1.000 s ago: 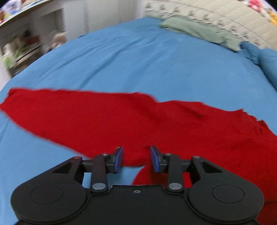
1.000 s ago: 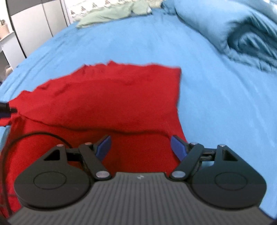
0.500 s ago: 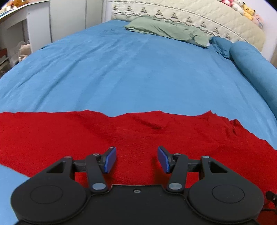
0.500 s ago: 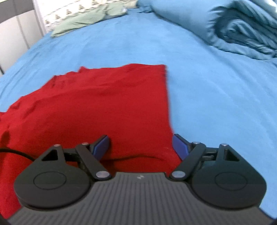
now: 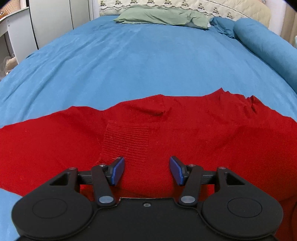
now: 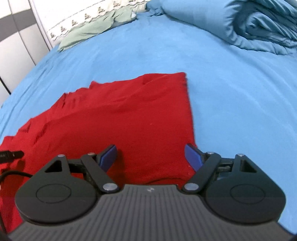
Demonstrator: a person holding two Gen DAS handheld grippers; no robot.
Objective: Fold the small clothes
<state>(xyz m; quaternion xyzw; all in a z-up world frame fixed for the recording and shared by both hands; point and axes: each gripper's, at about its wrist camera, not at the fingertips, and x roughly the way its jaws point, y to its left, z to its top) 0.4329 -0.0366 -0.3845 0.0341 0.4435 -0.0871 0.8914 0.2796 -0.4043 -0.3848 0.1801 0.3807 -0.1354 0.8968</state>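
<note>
A red knit sweater (image 5: 185, 129) lies spread on the blue bedsheet (image 5: 139, 64). Its ribbed cuff (image 5: 128, 142) lies on the body just ahead of my left gripper (image 5: 146, 170), which is open and empty, low over the cloth. In the right wrist view the sweater (image 6: 120, 120) ends in a straight edge on the right. My right gripper (image 6: 151, 157) is open and empty over the sweater's near right corner.
A green pillow (image 5: 161, 16) lies at the head of the bed. A rolled blue duvet (image 6: 250, 24) lies along the right side, also in the left wrist view (image 5: 265, 42). White cabinets (image 5: 53, 20) stand at left. A black cable (image 6: 11, 163) lies on the sweater at left.
Both grippers have swung to face up the bed. The left jaws have opened wider. The sleeve cuff now lies folded onto the body in front of the left gripper.
</note>
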